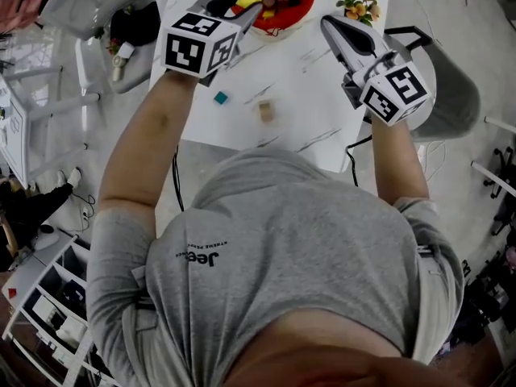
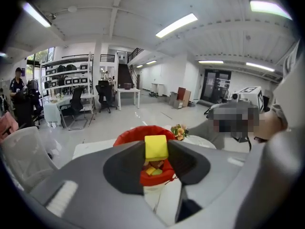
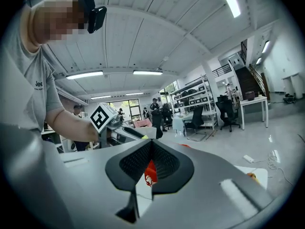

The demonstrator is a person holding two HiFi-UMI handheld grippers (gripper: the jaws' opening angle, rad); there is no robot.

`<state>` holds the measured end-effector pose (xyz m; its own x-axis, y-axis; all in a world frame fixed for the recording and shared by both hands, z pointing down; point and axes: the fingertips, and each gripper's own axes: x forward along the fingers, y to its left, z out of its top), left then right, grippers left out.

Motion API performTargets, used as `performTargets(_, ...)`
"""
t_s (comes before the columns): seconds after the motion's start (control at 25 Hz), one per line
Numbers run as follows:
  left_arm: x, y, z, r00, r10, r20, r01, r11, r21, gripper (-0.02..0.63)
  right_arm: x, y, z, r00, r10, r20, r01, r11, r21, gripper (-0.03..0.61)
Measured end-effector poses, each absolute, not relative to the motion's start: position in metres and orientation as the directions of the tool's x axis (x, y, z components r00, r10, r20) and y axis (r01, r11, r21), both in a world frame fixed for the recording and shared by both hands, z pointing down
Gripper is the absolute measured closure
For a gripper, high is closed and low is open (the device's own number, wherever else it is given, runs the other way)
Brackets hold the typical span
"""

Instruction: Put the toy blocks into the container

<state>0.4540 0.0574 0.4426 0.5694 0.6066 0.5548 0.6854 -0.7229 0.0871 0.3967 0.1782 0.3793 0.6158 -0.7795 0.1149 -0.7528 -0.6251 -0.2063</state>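
Left gripper clamps yellow block over red container at 12 o'clock, for dropping | right gripper pinched empty, aside at 2 o'clock.

Both arms reach forward toward the red container.

Left gripper: the jaws are closed on a yellow block, with a pad pressing on each side of it. The tips are over the container's left rim. The left forearm is bare and raised.

Right gripper: the jaws are pressed together with nothing between them. The tips point at the container from just to its right. The right forearm is bare and angled inward.
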Motion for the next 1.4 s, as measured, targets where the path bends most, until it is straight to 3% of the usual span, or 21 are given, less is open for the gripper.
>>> performTargets(0.28,0.486,0.077,0.459,0.563,0.597,0.571,0.696,-0.716,0.062,0.408,0.408,0.188,0.385,0.626,-0.77,0.124,-0.739,-0.637,-0.219,0.575)
performTargets(0.36,0.489,0.081,0.458,0.562,0.61,0.558,0.698,-0.712,0.076,0.284,0.409,0.191,0.387,0.629,-0.767,0.123,-0.736,-0.639,-0.224,0.575)
performTargets(0.44,0.49,0.081,0.452,0.571,0.622,0.535,0.695,-0.714,0.087,0.253,0.409,0.194,0.388,0.632,-0.765,0.12,-0.733,-0.641,-0.226,0.575)
performTargets(1.08,0.423,0.061,0.416,0.571,0.68,0.46,0.734,-0.674,0.085,0.252,0.385,0.166,0.369,0.617,-0.78,0.103,-0.756,-0.624,-0.196,0.575)
performTargets(1.4,0.332,0.071,0.458,0.425,0.761,0.49,0.827,-0.547,0.132,0.252,0.342,0.162,0.372,0.629,-0.769,0.116,-0.746,-0.639,-0.19,0.575)
